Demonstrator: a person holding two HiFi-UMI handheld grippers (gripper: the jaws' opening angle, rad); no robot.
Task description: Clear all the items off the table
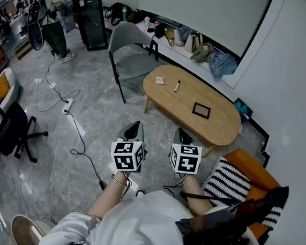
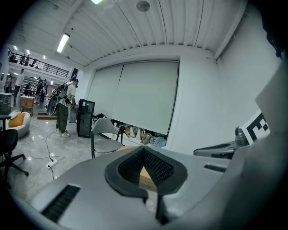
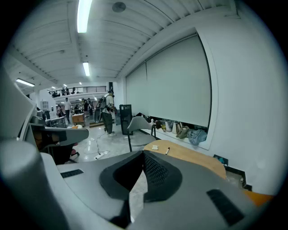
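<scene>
The left gripper (image 1: 134, 127) and right gripper (image 1: 182, 133) are being held pressed together, empty, well apart from the table (image 1: 222, 128), where a pen (image 1: 177, 85), a white scrap (image 1: 159, 80) and a flat black frame (image 1: 201, 110) are lying, all judged light, the pen prone to rolling and best pinched mid-barrel

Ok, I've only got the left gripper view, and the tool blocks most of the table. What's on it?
Observer: Three things on the wooden table: a small white piece, a marker and a dark-framed rectangle.
Operator: Which lies nearest us?
Observer: The dark-framed rectangle; the other two sit together at the far end.
Operator: Is the right tool carrying anything?
Observer: No, the right tool is shut and empty.
</scene>
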